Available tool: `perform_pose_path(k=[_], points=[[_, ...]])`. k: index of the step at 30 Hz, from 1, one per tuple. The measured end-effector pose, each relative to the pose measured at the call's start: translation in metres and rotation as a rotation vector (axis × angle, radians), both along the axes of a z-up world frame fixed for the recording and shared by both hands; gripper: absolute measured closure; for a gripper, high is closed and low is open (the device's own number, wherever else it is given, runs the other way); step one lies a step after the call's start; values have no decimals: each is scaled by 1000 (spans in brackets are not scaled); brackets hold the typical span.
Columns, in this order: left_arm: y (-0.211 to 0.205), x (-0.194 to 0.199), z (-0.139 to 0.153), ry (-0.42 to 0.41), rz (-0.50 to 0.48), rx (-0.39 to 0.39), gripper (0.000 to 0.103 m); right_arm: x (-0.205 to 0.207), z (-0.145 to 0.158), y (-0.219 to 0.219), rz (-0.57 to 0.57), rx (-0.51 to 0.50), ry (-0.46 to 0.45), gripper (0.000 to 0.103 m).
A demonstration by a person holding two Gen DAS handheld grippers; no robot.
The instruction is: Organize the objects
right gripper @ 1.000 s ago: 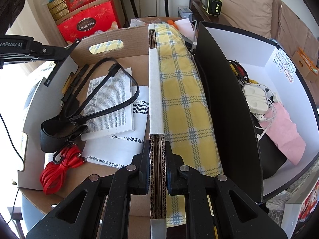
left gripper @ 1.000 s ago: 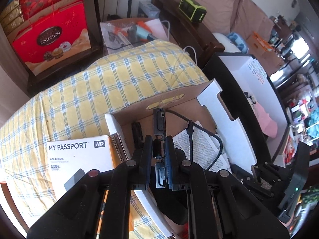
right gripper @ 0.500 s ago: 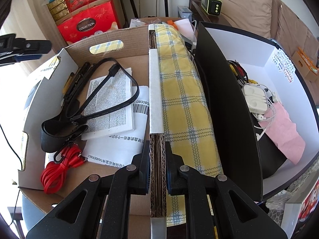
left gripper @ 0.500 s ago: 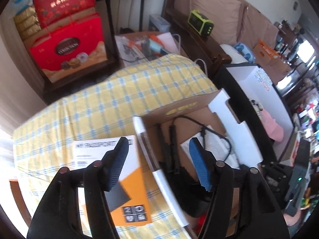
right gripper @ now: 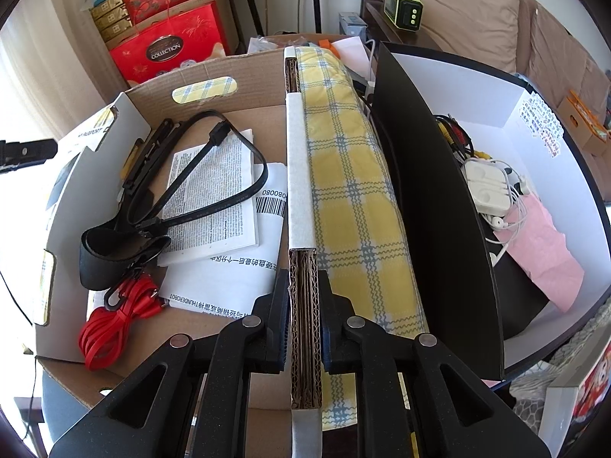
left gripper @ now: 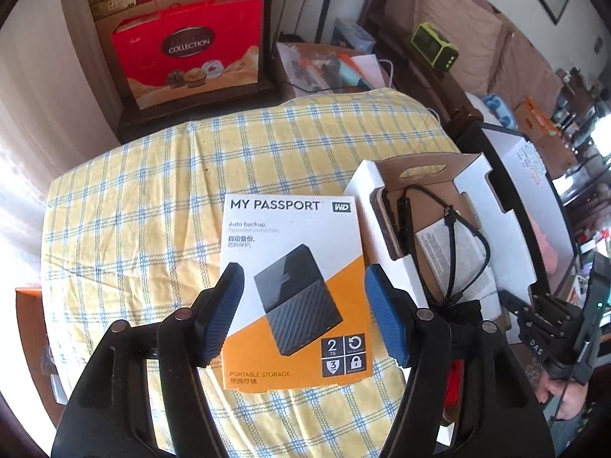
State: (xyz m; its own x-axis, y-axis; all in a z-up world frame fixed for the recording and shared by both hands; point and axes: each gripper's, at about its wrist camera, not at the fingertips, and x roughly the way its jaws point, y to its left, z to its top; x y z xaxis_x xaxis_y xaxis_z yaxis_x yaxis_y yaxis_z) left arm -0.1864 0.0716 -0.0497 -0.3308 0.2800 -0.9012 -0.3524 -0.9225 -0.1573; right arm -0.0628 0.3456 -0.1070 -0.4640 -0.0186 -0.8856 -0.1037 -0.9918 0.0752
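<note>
Cardboard box [right gripper: 214, 76] sits on the yellow checked cloth [left gripper: 152, 198]; right gripper [right gripper: 303, 316] is clamped on the box's near side wall [right gripper: 301, 297], corrugated edge pinched flat between both pads. Box contents in the right wrist view: black cable [right gripper: 214, 175], black strap [right gripper: 110, 252], red cable bundle [right gripper: 114, 320], printed leaflets [right gripper: 217, 198].

Left gripper [left gripper: 303, 305] is spread, jaws standing apart with nothing between the pads. Blue fingers [left gripper: 225, 305] frame the hard drive carton [left gripper: 294, 263] from above, no contact visible. That carton lies flat on the cloth, face up, just beside the cardboard box's outer wall, outside it.

Black-walled bin [right gripper: 439, 198] stands right of the cardboard box, a strip of cloth showing between the two. Inside it: white earphone case [right gripper: 485, 187] with tangled wires, pink cloth [right gripper: 542, 244].

Background: red gift bag [left gripper: 191, 61] on a dark shelf, green-and-black gadget [left gripper: 435, 47] on the sofa edge.
</note>
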Motion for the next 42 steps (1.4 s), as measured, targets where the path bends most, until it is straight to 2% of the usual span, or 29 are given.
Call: perform_pose_path(k=[6, 7, 9, 19, 22, 27, 29, 31, 33, 38, 42], points=[[-29, 6, -10, -27, 52, 38, 41, 4, 3, 0, -11, 1, 9, 87], [-33, 6, -12, -33, 60, 45, 41, 5, 5, 0, -16, 7, 13, 74], [-40, 9, -14, -44, 68, 54, 41, 10, 11, 1, -26, 15, 27, 64], [-64, 19, -22, -71, 98, 89, 41, 30, 66, -9, -19, 31, 143, 64], [-67, 17, -26, -79, 106, 93, 41, 28, 77, -20, 5, 65, 158, 65], [-66, 15, -36, -98, 112, 95, 41, 12, 63, -15, -17, 59, 105, 65], [-67, 16, -38, -101, 111, 103, 41, 7, 52, -12, -23, 72, 76, 69], [-68, 16, -38, -103, 109, 110, 41, 0, 37, -9, -28, 85, 32, 82], [-68, 15, -39, -105, 107, 118, 41, -6, 24, -8, -25, 86, 2, 88], [-67, 11, -40, -116, 103, 135, 41, -15, 12, -13, -20, 109, -9, 89], [-70, 9, -41, -126, 104, 152, 41, -24, 11, -17, 1, 67, -6, 89]])
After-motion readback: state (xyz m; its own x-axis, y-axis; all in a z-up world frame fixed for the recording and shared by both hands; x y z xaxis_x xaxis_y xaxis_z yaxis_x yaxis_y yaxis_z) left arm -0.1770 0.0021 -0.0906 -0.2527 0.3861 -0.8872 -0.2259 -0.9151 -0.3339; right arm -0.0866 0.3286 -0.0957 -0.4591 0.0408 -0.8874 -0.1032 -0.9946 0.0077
